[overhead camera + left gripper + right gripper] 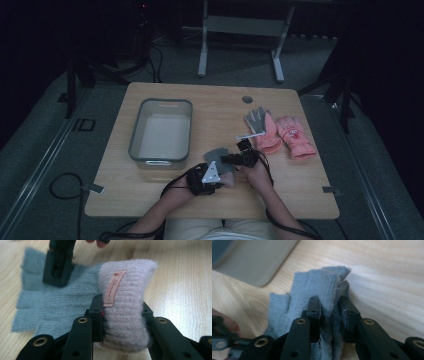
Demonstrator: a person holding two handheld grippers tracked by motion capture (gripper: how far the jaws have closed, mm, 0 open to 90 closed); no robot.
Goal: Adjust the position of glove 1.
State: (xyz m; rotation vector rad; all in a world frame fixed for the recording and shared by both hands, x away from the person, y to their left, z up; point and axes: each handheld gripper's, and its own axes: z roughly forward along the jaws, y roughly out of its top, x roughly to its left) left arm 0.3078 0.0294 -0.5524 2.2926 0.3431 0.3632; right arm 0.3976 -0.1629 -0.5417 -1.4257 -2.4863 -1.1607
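High view: grey glove beside bin.

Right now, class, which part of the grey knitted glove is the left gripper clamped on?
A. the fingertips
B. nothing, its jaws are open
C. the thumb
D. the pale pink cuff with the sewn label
D: in the left gripper view the left gripper has its jaws pressed on either side of the pale pink cuff, whose sewn label faces the camera.

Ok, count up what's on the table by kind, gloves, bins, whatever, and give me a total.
Gloves: 3, a grey knit glove with a pale pink cuff, a glove with a grey palm, a pink glove
Bins: 1, the grey bin
Total: 4
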